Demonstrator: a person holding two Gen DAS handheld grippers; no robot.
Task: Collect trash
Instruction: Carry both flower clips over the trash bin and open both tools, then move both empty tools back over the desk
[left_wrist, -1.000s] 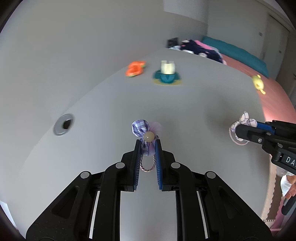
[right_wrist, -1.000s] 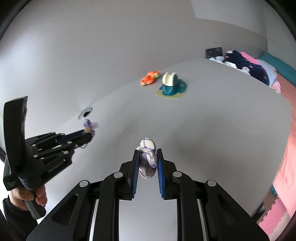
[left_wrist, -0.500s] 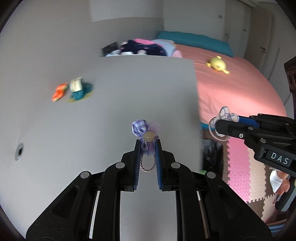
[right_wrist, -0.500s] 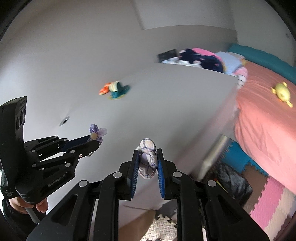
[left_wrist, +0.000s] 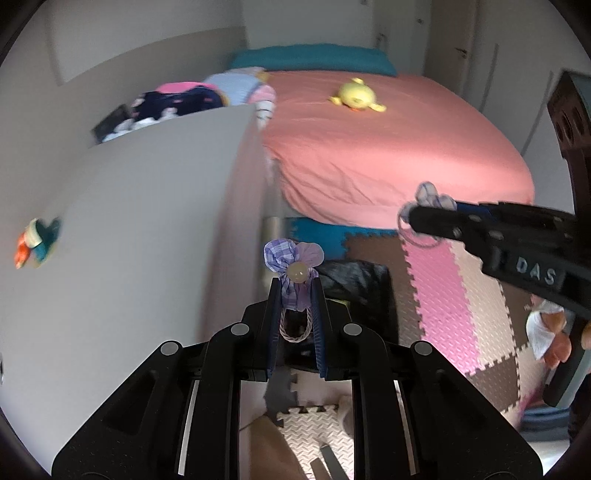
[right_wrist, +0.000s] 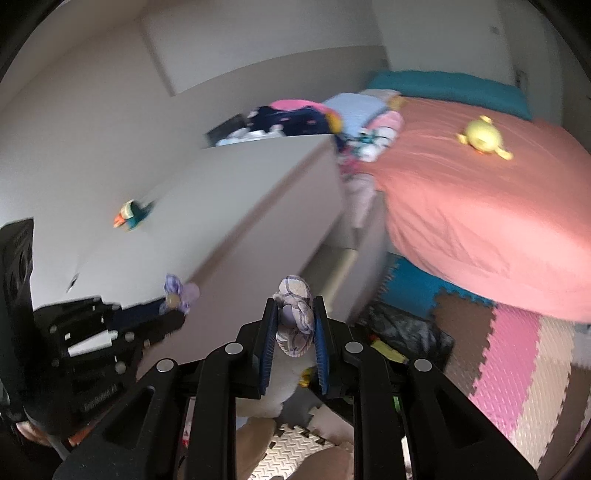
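My left gripper (left_wrist: 295, 288) is shut on a purple checked hair tie (left_wrist: 293, 269) with a pale bead and a cord loop, held past the desk's right edge above a black bag (left_wrist: 354, 280) on the floor. My right gripper (right_wrist: 293, 321) is shut on a white and purple plaid hair tie (right_wrist: 295, 317), also off the desk, with the black bag (right_wrist: 406, 332) just beyond it. In the left wrist view the right gripper (left_wrist: 417, 218) enters from the right. In the right wrist view the left gripper (right_wrist: 173, 310) shows at lower left.
A grey desk (left_wrist: 147, 221) carries a small orange, white and teal pile (left_wrist: 35, 243). A bed with a pink sheet (left_wrist: 388, 147) holds a yellow plush toy (left_wrist: 356, 96) and folded clothes (left_wrist: 192, 96). Foam puzzle mats (left_wrist: 443, 302) in pink, cream, brown and teal cover the floor.
Both grippers have swung right, off the desk top and over the floor by the bed, each still clamped on its hair tie. The black bag has come into view.
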